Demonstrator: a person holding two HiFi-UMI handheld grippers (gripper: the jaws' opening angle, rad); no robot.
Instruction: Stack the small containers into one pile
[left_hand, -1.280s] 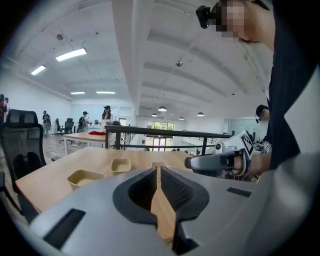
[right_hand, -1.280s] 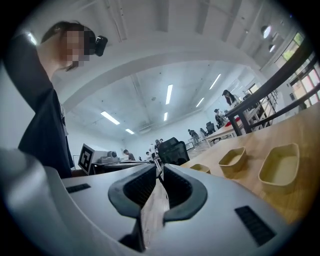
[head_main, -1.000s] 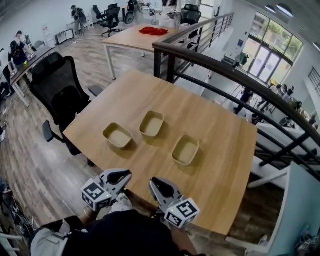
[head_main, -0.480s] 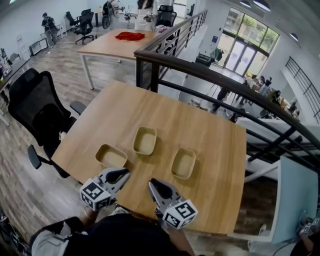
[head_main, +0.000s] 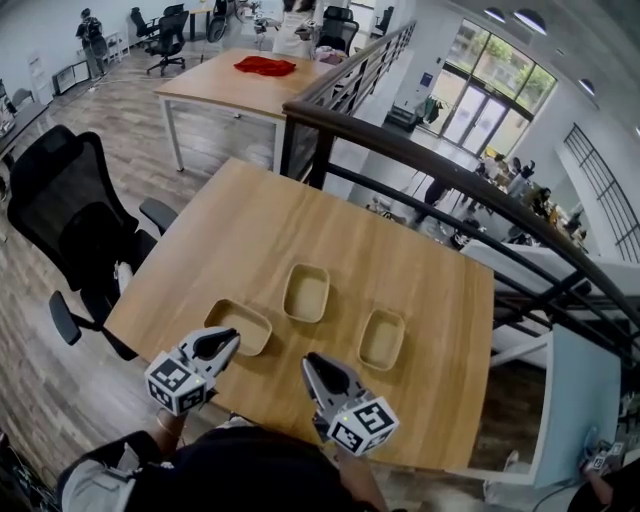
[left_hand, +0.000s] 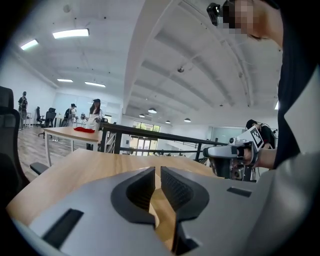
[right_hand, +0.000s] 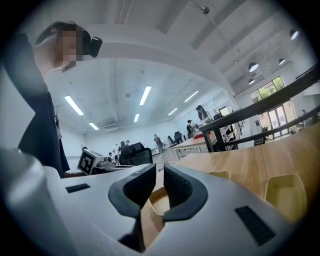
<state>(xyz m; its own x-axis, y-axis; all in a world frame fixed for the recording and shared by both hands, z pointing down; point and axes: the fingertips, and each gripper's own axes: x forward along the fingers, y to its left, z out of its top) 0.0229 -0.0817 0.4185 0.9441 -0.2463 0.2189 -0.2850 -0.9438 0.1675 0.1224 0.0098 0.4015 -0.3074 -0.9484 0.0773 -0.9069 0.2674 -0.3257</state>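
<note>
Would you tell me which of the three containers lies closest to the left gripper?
The left container, just ahead of the left gripper; the middle container and right container lie farther away.

Count: 3 sm containers (head_main: 238, 328) (head_main: 306, 293) (head_main: 381, 339), 2 tools (head_main: 225, 342) (head_main: 312, 362), 2 wood tables (head_main: 260, 220) (head_main: 215, 88), 1 red cloth (head_main: 265, 65)

Left tongs (head_main: 228, 338), right tongs (head_main: 311, 360): pale grey shells, dark ribbed pads. Their cubes (head_main: 172, 383) carry black-and-white square markers.

Table (head_main: 300, 220) under both: light wood, fine straight grain.

Container by my left tips (head_main: 238, 327), container further ahead (head_main: 306, 292) and container ahead of my right tips (head_main: 381, 338): all the same dull beige, plain.

Chair (head_main: 70, 215) far left of my left tongs: black. Railing (head_main: 420, 150) beyond the table: black. Cloth (head_main: 265, 65) far ahead: red. Floor (head_main: 40, 370): grey-brown planks.
</note>
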